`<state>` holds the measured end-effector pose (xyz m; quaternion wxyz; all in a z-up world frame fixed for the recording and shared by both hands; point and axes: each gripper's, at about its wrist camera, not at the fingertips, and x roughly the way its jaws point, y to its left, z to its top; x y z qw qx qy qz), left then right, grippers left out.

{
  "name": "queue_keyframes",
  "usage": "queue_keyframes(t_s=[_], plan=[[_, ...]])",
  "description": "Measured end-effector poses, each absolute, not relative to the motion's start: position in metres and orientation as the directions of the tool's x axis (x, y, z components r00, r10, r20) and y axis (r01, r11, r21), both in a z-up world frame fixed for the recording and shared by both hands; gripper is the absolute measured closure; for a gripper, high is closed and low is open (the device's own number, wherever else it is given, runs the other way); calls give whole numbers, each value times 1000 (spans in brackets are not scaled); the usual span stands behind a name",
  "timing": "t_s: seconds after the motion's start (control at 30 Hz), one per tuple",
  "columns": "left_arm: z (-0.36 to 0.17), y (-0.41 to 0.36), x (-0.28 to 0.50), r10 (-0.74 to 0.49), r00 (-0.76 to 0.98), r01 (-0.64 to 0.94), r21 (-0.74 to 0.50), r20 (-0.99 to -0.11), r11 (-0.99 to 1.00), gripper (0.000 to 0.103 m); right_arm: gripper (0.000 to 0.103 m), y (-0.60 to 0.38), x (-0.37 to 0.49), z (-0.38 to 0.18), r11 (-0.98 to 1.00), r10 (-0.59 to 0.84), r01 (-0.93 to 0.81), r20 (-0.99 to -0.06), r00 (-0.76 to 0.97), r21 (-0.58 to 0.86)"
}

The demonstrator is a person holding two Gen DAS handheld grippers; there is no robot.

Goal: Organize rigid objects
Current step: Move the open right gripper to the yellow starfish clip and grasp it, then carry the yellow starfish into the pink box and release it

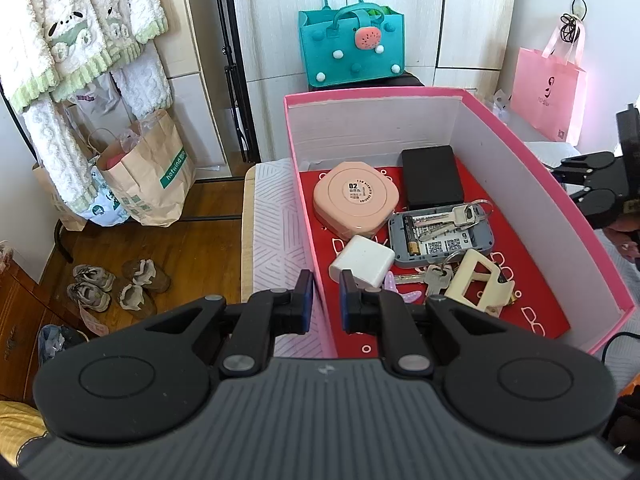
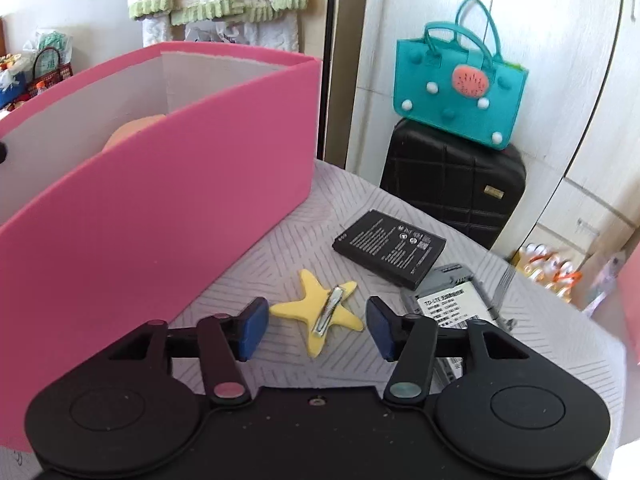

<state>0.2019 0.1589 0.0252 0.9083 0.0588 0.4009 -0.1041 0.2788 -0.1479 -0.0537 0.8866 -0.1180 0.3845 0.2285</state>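
Observation:
A pink box [image 1: 372, 128] with a red floor holds a round pink case [image 1: 354, 204], a black block [image 1: 432, 178], a white charger [image 1: 362, 266], a grey device [image 1: 440, 236] with keys on it, and a cream clip [image 1: 480, 280]. My left gripper [image 1: 325, 304] is shut on the box's near left wall, one pad on each side. In the right wrist view, a yellow star hair clip [image 2: 320, 312] lies on the patterned cloth between the spread pads of my right gripper [image 2: 317, 316], which is open and not touching it. The pink box [image 2: 160, 184] stands just left.
A black battery [image 2: 390, 248] and a grey labelled cover [image 2: 452, 304] lie on the cloth past the star. A black suitcase [image 2: 452, 188] with a teal bag [image 2: 456, 76] stands behind the table. Paper bags [image 1: 148, 176] and shoes [image 1: 120, 284] sit on the floor at left.

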Motion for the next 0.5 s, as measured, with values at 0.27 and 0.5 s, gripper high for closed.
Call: queue_keyframes(t_s=[0.27,0.5], plan=[[25,158,202,-143,657,242,27,-740,970,92,46,-158,279,-58,885,362,-460,-722,589,69],[26,160,204,-147,652,217,-3,-744,976,92,47,-165,267,-48,889,399,-437,-706,585,139]])
